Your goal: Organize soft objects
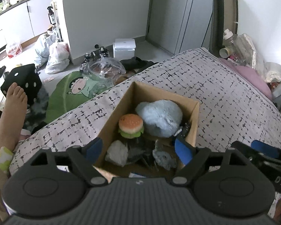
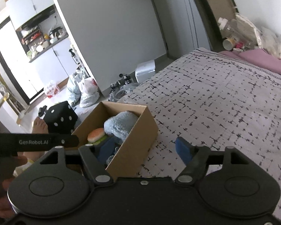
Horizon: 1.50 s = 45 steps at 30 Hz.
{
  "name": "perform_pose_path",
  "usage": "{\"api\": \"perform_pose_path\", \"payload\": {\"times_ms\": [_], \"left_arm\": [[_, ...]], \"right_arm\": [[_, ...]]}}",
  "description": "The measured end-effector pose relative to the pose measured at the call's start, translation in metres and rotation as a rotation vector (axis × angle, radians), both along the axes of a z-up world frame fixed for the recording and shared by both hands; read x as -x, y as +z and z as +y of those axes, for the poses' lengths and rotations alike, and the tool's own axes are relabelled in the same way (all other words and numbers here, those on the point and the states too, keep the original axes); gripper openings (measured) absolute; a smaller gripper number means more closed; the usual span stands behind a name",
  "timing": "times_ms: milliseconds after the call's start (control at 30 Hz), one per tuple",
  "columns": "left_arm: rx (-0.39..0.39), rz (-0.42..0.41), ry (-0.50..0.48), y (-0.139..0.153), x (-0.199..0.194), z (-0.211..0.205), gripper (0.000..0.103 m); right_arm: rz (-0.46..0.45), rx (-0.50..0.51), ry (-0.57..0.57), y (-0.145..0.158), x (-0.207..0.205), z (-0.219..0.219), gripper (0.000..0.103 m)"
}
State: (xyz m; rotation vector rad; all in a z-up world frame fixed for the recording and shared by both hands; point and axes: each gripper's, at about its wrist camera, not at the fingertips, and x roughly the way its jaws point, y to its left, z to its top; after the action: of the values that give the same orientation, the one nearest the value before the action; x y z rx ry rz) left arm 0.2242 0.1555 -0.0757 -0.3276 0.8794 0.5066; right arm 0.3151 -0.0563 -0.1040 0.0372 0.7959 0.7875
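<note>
Box [image 1: 193, 123] on bed [image 1: 224, 93], long axis running away toward the floor, holds burger [image 1: 130, 128] upright and blue plush [image 1: 160, 121]. Left gripper [image 1: 138, 149] and right gripper [image 2: 144, 148] both spread, empty.

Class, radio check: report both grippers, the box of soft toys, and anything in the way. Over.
Left gripper open, empty, over cardboard box. Right gripper open, empty, straddling the box wall. Burger toy and blue plush inside box. Nothing obstructing.

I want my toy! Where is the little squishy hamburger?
The squishy toy hamburger sits inside the brown cardboard box on the bed, left of and touching the fluffy light-blue plush in the left wrist view.
</note>
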Motion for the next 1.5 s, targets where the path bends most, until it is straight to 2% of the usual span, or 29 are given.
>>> {"api": "perform_pose_path", "payload": {"times_ms": [200,467,667,833,1000,1500], "left_arm": [[0.029,-0.014,-0.032,0.015,0.01,-0.016,0.09],[0.034,-0.06,-0.066,0.035,0.024,-0.041,0.096],[0.03,-0.093,-0.091,0.05,0.039,-0.055,0.103],[0.03,-0.126,-0.105,0.06,0.053,-0.064,0.103],[0.034,-0.142,-0.095,0.071,0.067,-0.067,0.103],[-0.025,-0.223,-0.123,0.115,0.118,-0.08,0.103]], "right_arm": [[-0.008,-0.035,-0.062,0.014,0.002,-0.03,0.084],[-0.015,-0.04,-0.194,0.036,0.006,-0.072,0.103],[0.023,-0.069,-0.286,0.043,0.017,-0.106,0.103],[0.096,-0.101,-0.276,0.048,0.027,-0.121,0.103],[0.057,-0.074,-0.279,0.068,0.044,-0.127,0.103],[-0.008,-0.047,-0.261,0.101,0.088,-0.134,0.103]]}}
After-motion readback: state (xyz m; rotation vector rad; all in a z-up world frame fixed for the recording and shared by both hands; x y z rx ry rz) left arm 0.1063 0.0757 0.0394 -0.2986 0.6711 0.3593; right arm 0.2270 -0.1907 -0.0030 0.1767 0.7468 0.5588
